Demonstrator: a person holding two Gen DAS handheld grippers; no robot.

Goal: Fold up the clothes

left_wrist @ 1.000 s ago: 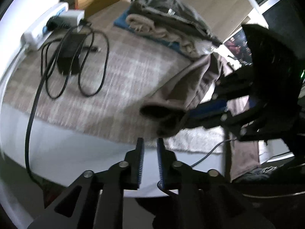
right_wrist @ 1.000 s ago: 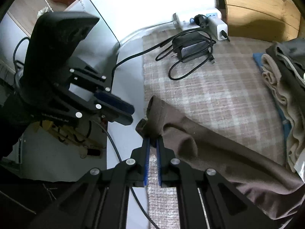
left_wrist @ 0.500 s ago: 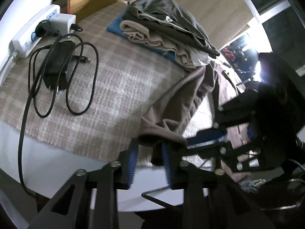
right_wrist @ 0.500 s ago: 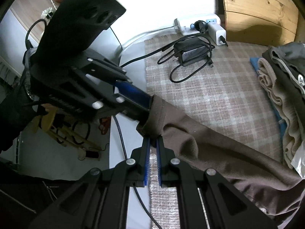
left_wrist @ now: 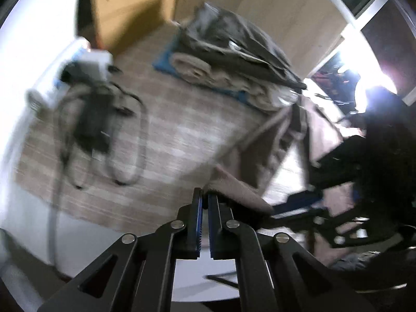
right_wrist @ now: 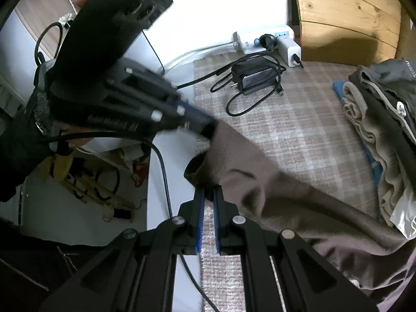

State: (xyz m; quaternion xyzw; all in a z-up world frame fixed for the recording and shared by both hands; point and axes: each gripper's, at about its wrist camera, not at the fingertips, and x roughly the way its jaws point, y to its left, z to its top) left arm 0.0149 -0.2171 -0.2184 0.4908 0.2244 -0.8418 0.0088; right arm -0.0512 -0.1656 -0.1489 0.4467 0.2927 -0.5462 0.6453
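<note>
Step in hand, as judged: taking hold of one end of soft brown knit garment, draped over pale plaid woven mat and hanging past its near edge. Left gripper clamped on garment's hem at mat's near-left edge; fabric nipped at the tips, as right wrist view shows; left wrist view blurred. Right gripper likewise clenched on the same hem, just nearer than the left one, cloth bunched between blue pads. Both grips close together on one opening, likely a cuff or leg end.

Next move, as judged: draw the two grips apart to stretch the hem flat, then lay garment out across open middle of mat. Calls for keeping cloth clear of black power adapter with coiled cable at mat's far-left part.

Containers: none seen. Stack of folded clothes, beige and dark grey, sits on mat's right side atop something blue. White power strip just beyond mat's far edge.
</note>
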